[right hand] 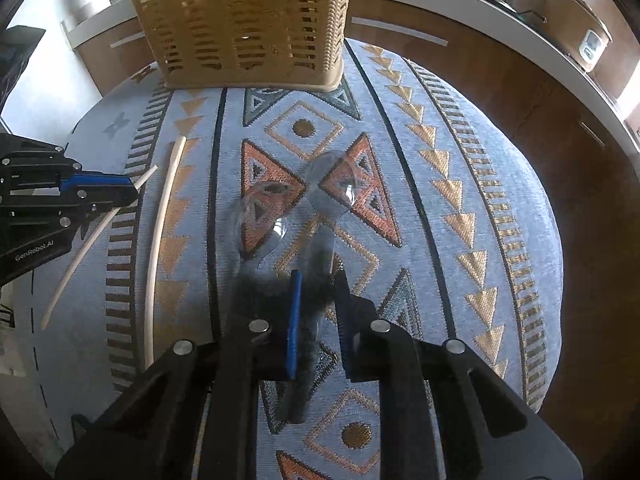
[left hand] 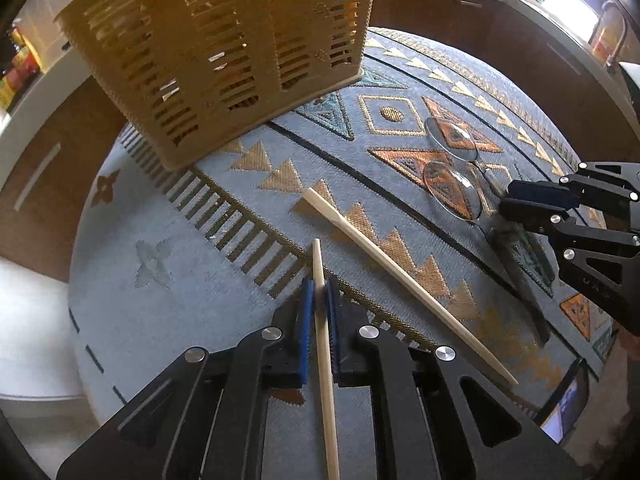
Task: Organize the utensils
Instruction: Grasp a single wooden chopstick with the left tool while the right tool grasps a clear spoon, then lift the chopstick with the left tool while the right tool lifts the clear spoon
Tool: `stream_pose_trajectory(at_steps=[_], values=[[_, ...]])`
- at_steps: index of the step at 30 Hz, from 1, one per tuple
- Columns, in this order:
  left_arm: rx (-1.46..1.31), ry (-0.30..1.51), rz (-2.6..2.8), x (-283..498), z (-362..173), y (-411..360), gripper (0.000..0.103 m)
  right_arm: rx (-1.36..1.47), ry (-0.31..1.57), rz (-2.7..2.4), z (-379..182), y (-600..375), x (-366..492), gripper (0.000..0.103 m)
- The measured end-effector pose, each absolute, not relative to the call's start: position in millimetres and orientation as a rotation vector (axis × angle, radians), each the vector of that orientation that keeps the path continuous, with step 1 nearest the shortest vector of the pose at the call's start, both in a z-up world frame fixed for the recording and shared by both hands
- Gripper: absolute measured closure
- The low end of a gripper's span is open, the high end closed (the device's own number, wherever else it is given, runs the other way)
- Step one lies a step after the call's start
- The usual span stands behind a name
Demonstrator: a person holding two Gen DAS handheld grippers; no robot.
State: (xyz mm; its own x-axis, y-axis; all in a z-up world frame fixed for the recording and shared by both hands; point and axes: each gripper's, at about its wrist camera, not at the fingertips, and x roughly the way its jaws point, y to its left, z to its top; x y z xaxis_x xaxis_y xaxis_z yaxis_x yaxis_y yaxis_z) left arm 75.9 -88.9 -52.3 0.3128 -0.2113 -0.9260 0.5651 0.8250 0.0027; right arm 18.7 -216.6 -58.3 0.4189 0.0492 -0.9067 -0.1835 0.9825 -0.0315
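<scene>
Two grips are set: the left hand-held gripper (left hand: 319, 300) is clamped on a wooden chopstick (left hand: 323, 344) whose long axis runs along its fingers, while the right hand-held gripper (right hand: 318, 300) pinches a clear plastic spoon (right hand: 320, 216) by its handle. The slotted basket (left hand: 224, 52) stands at the far side of the surface (left hand: 168, 216), ahead of both and nearer the left.

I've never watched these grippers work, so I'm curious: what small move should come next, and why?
Probably lift both. The left gripper is shut on a chopstick, the right gripper on a clear spoon, and both utensils lie low over the cloth, short of the basket.
</scene>
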Motion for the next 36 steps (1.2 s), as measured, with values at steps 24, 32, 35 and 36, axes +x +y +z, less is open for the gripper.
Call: stream_pose_trajectory(at_steps=[24, 32, 35, 36], values=[[0.272, 1.149, -0.53, 86.8, -51.0, -77.2, 0.099, -0.145, 1.189, 0.083, -57.5, -229.8, 16.9, 0.092], [0.242, 1.202, -0.572, 99.0, -49.6, -71.3, 0.097, -0.032, 1.29, 0.17, -55.9, -246.3, 50.4, 0.061], [0.237, 1.225, -0.583, 104.4, -48.2, -67.9, 0.097, -0.058, 1.296, 0.148, -54.9, -246.5, 63.6, 0.061], [0.245, 1.228, -0.583, 103.5, -47.8, -69.7, 0.097, -0.064, 1.296, 0.145, -54.0, -245.7, 69.8, 0.061]])
